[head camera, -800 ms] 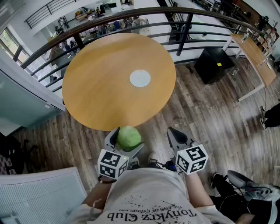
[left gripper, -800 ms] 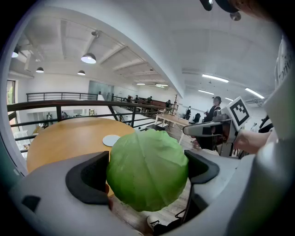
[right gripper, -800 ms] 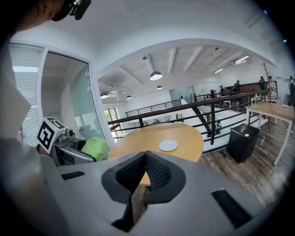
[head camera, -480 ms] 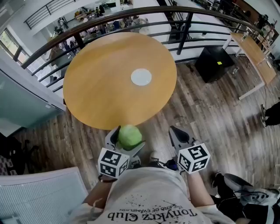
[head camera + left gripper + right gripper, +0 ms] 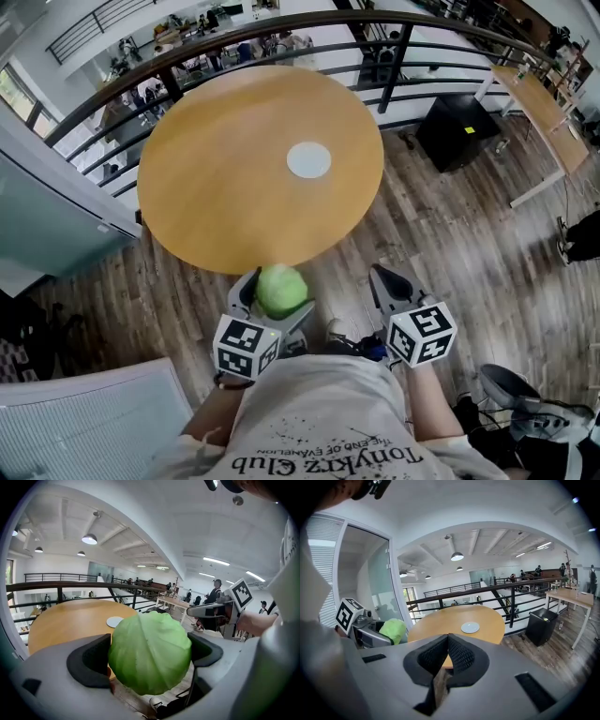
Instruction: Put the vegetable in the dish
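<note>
Holding a round green cabbage (image 5: 149, 652) in the left gripper (image 5: 275, 292), with jaws spread wide and pads pinching both flanks. Hanging low at the near edge of the round wooden table (image 5: 225, 178), over the floorboards, well short of target. Looks like the carry phase, judging by that gap. Nothing in the right gripper (image 5: 446, 656): pads pressed together, parked beside the left, off the table too.

Now for doing it well. Keep the squeeze even, guarding against a smooth ball slipping out from 2 flat pads. Lift clear of the table rim first, then reach forward and slightly right toward the white dish (image 5: 308, 159). Aim for dead centre. Come down to rest on the dish, or just above, before letting go. Avoid dropping from height, for fear of a bounce and a roll across the tabletop. Ease the pinch off gently, then back straight up and away to avoid a nudge. Keep the right gripper out of the lane, or bring alongside as a stop against rolling.

On to containers. Only 1 on the table: that small pale dish, shallow, sitting right of centre in the head view, well apart from the cabbage. Empty, as far as visible from all 3 views. Looks small against the cabbage, so expect overhang, not a snug fit.
</note>
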